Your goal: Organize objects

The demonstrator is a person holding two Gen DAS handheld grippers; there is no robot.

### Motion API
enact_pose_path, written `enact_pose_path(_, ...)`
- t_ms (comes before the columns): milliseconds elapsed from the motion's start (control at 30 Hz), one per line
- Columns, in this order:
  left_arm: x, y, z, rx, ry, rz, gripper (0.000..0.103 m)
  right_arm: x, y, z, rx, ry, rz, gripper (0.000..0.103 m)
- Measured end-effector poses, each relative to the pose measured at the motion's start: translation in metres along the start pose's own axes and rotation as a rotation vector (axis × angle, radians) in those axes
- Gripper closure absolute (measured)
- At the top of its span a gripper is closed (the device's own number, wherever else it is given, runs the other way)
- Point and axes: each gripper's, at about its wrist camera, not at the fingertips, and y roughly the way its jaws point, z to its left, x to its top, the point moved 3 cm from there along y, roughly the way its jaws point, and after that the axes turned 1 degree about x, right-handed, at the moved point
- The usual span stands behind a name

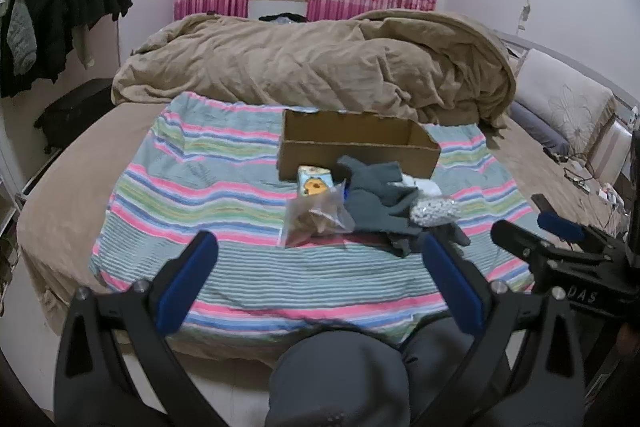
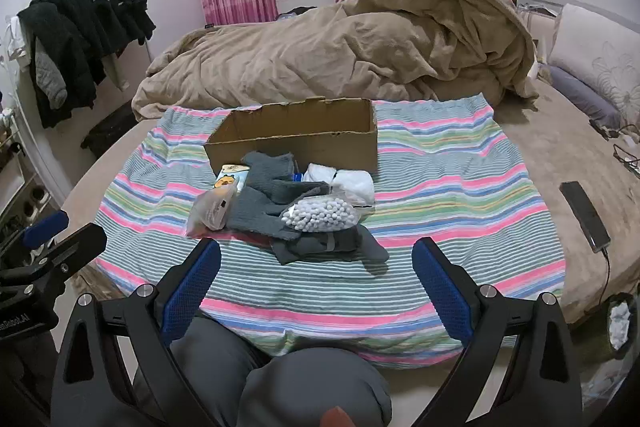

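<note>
A bed fills both views, seen from just above a seated person's knees. Nothing looks sorted yet: the cardboard box (image 2: 296,135) stands open on a striped sheet (image 2: 460,195), and what shows of its inside looks empty, though the near wall hides the floor of it.

All the loose things lie in one pile ahead of both claws, between them and the box. The pile holds grey gloves (image 2: 272,195), a bag of white beads (image 2: 320,215), a clear bag (image 2: 210,209), a small printed carton (image 2: 230,177) and folded white cloth (image 2: 352,183). The cloth and carton lie nearest the box's front wall.

The left claw (image 1: 320,255) hangs above the sheet's near part, jaws wide apart, holding nothing. The clear bag lies just beyond its tips. The right claw (image 2: 316,259) is likewise spread wide and empty, with the dark end of the gloves just past its tips.

Open sheet lies on either side of the pile, giving room to approach. Beyond the box rises a heaped tan blanket (image 2: 360,55). A phone (image 2: 586,215) on a cable lies well off to the right claw's right, near the bed's edge. The near bed edge runs just under both claws.
</note>
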Motion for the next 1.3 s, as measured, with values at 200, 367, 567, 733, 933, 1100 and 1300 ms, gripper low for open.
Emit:
enact_pose_path(200,0.0004,0.0020,-0.0001,-0.011,0.002,0.002,0.001,-0.0001,0.0054,0.0007,0.001,0.001,0.009,0.005)
enact_pose_path(367,0.0008,0.0040,-0.0004,-0.013,0.000,0.008,0.001,-0.0003,0.0049,0.0011,0.000,0.003,0.009,0.005)
enact_pose_path(567,0.0014,0.0052,-0.0010,-0.008,0.001,0.004,0.001,-0.0001,0.0051,0.0014,0.001,0.003,0.008,0.005)
enact_pose_path(733,0.0012,0.0049,-0.0009,-0.007,-0.002,0.001,0.001,0.0002,0.0053,0.0016,0.000,0.004,0.008,0.005)
enact_pose_path(933,0.0002,0.0042,-0.0009,-0.012,-0.001,0.001,0.001,0.0005,0.0075,0.0013,0.001,0.015,0.007,0.005)
enact_pose_path(1100,0.0008,0.0022,-0.0016,-0.015,0.001,-0.002,0.001,-0.0002,0.0062,-0.0004,0.001,0.018,0.005,0.005)
enact_pose_path(1300,0.0005,0.0010,-0.0015,-0.018,-0.004,-0.006,0.001,0.0000,0.0070,0.0001,0.000,0.019,0.005,0.005)
